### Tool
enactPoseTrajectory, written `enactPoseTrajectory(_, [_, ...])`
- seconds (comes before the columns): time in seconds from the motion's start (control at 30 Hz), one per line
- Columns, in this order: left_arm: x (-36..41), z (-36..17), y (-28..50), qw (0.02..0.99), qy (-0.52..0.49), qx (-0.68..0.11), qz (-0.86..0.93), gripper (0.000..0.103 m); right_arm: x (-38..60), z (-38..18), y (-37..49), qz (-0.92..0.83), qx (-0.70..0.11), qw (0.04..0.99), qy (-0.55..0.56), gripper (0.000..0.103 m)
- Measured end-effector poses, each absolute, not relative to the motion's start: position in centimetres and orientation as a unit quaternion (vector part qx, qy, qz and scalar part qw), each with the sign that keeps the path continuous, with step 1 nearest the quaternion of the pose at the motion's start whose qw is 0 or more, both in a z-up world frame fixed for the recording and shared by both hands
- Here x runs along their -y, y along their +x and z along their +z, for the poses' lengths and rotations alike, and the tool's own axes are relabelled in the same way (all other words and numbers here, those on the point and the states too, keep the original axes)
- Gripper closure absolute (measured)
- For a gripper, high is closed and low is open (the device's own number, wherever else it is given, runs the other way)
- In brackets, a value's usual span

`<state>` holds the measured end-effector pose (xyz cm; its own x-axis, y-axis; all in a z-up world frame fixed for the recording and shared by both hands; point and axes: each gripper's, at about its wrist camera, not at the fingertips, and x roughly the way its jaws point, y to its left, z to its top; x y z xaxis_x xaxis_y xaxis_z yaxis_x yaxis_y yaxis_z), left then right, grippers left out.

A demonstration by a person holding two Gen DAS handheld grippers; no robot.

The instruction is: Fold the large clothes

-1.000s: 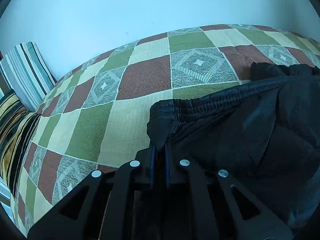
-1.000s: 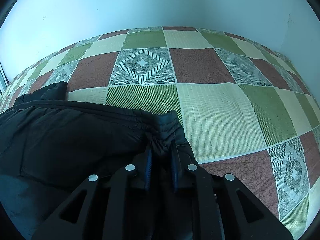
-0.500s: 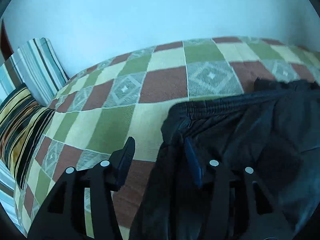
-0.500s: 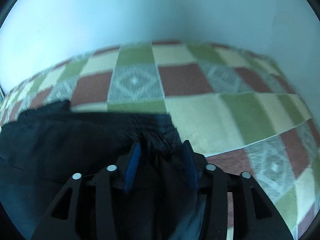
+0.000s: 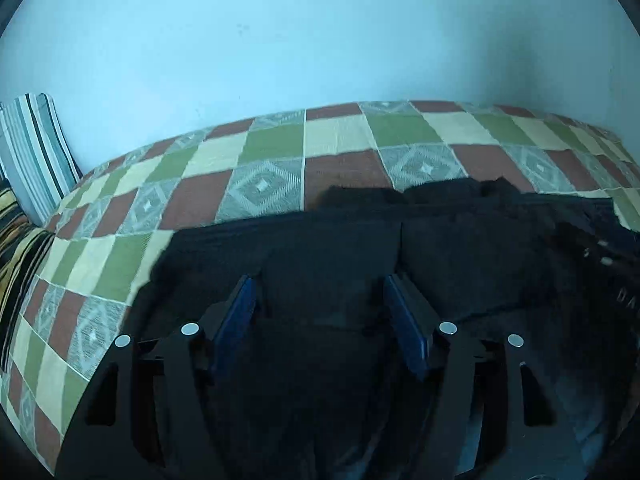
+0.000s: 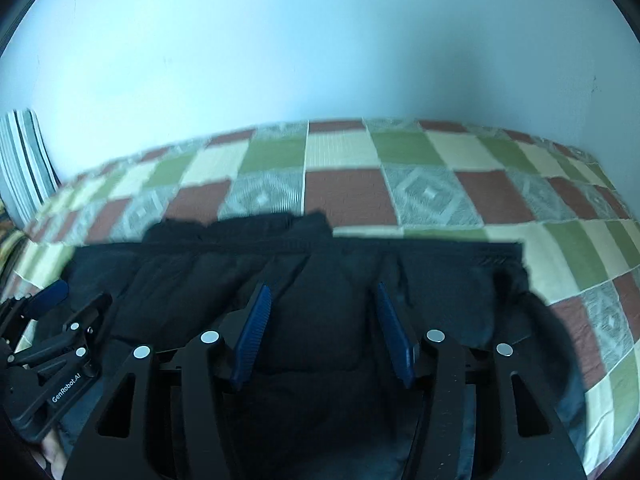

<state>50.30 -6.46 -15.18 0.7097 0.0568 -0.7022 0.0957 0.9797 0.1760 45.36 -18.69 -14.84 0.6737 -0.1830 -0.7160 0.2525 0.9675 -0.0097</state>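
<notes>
1. Left wrist view: left gripper (image 5: 320,296) spread wide, blue pads (image 5: 240,312) apart, nothing between them; black fabric lies underneath.
2. Black garment (image 5: 460,248) lies flat on the checkered bedspread (image 5: 280,148) and fills the lower and right part of the view. Its far edge is a straight banded hem running left to right; a lumpy bit of fabric pokes out beyond it.
3. Faint pale lettering on the garment at far right, cut off by the frame, not readable.
4. Striped cushion (image 5: 36,152) leans on the wall (image 5: 320,40) at the left; a second yellow-black striped one (image 5: 16,240) sits below it at the frame edge.
5. Bare bedspread shows left of the garment and behind it up to the wall.
6. Right wrist view: right gripper (image 6: 324,312) also wide open, blue ribbed pads (image 6: 256,328) well apart, holding nothing, over the garment (image 6: 340,304).
7. Left gripper (image 6: 48,344) shows at the lower left edge, "GenRobot.AI" printed in white on its body; blue pad tip raised above the garment's left end.
8. Garment hem runs straight across; its right corner ends on the bedspread (image 6: 440,148), with open bedspread to the right and behind.
9. Slightly blurred view; striped cushion (image 6: 24,160) at far left by the wall (image 6: 320,40).
</notes>
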Motion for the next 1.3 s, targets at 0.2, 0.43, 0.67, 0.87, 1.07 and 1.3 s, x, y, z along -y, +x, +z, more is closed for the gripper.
enactPoseTrajectory(0.2, [5.6,-18.5,51.5,0.913,0.077,-0.402,-0.007,0.026,18.9,-18.7,46.3,-0.127,-0.413,0.901,0.047,0.037])
enactPoseTrajectory(0.43, [6.0,-20.0,51.4,0.917,0.09,-0.387,0.007,0.024,18.0,-20.3,46.2,-0.152,-0.4,0.904,0.021,0.036])
enactPoseTrajectory(0.67, [6.0,-20.7,51.7,0.916,0.089,-0.392,0.006,0.024,17.9,-20.9,46.6,-0.159,-0.402,0.902,0.012,0.036])
enactPoseTrajectory(0.87, [6.0,-21.0,51.9,0.915,0.086,-0.393,0.006,0.024,17.9,-21.0,46.6,-0.161,-0.401,0.902,0.01,0.036])
enactPoseTrajectory(1.07, [6.0,-21.0,51.9,0.915,0.085,-0.394,0.005,0.024,17.8,-21.1,46.6,-0.162,-0.4,0.902,0.008,0.036])
enactPoseTrajectory(1.3, [6.0,-21.1,51.9,0.916,0.082,-0.394,0.004,0.024,17.8,-21.1,46.6,-0.163,-0.4,0.902,0.007,0.036])
